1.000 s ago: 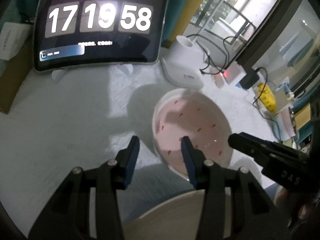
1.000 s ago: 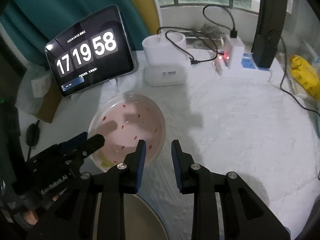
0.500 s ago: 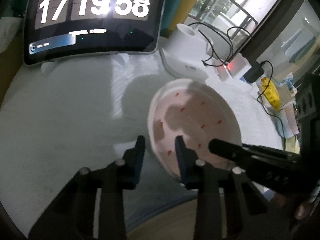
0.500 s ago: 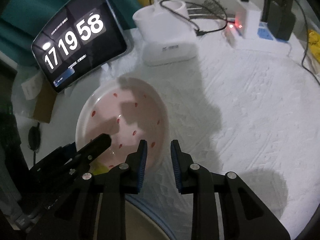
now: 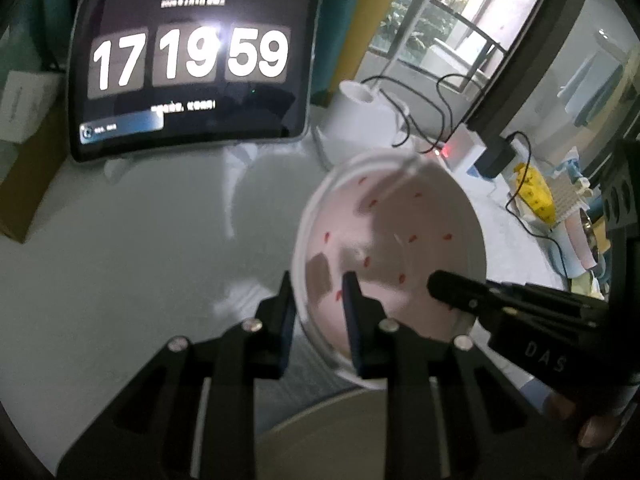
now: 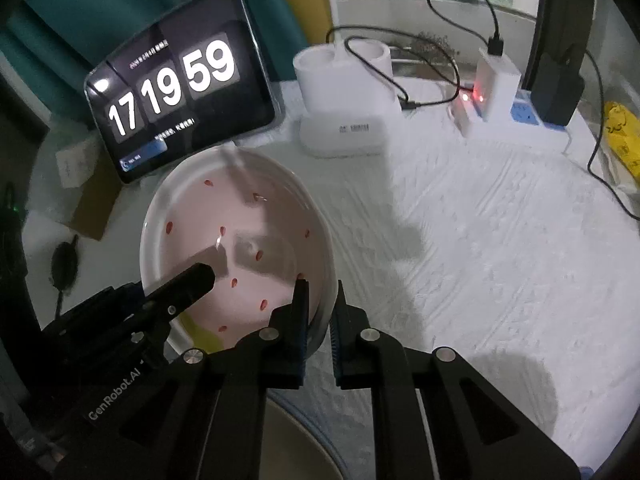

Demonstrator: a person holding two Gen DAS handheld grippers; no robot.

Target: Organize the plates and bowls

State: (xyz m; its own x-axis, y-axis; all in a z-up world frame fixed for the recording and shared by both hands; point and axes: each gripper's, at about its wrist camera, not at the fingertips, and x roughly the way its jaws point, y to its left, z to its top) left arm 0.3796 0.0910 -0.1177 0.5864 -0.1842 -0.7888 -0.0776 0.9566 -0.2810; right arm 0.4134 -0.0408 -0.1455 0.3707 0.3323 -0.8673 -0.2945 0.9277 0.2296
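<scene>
A white bowl with a pink inside and small red marks [image 5: 392, 240] [image 6: 236, 236] is held tilted above the white-covered table. My left gripper [image 5: 318, 296] is shut on the bowl's left rim, one finger inside, one outside. My right gripper [image 6: 320, 304] is shut on the bowl's right rim the same way. Each gripper shows in the other's view, the right one in the left wrist view [image 5: 500, 304] and the left one in the right wrist view [image 6: 160, 300]. A second, beige dish [image 5: 340, 440] [image 6: 296, 444] lies below the grippers at the near edge, mostly hidden.
A tablet showing a clock [image 5: 192, 68] [image 6: 176, 84] stands at the back. A white charging dock [image 6: 344, 108], a power strip with cables [image 6: 492, 92], and a yellow item [image 6: 620, 136] sit behind and right. A cardboard box [image 5: 28, 168] is far left.
Both grippers closed onto the bowl's opposite rims and lifted it off the table, tilting it; it now sits higher and nearer in both views.
</scene>
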